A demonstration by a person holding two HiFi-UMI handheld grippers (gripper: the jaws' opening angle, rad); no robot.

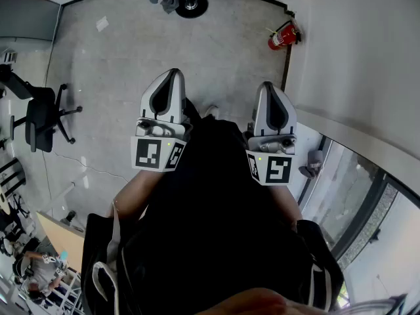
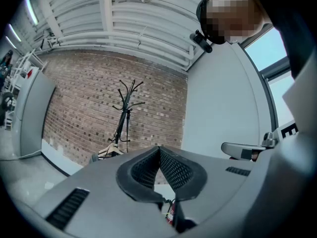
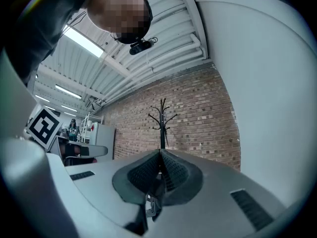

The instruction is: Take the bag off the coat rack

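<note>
I hold two grippers, left gripper (image 1: 174, 76) and right gripper (image 1: 268, 87), and both have their jaws closed tip to tip. One coat rack (image 2: 127, 108) stands against the brick wall, well apart from both and straight ahead. One pale thing (image 2: 110, 151) sits low at its foot; I can't tell if that's the bag.

We've got a bare grey concrete floor (image 1: 197, 51) down here, with a red fire extinguisher (image 1: 282, 37) parked at the foot of the white wall (image 1: 354, 58) and a black office chair (image 1: 42, 117) off to the left. Ahead there's a brick wall (image 2: 89, 113) meeting that plain white one at a corner. Big windows (image 1: 357, 195) run along the right side, and strip lights (image 3: 84, 41) glow on a ribbed white ceiling (image 2: 124, 29).
</note>
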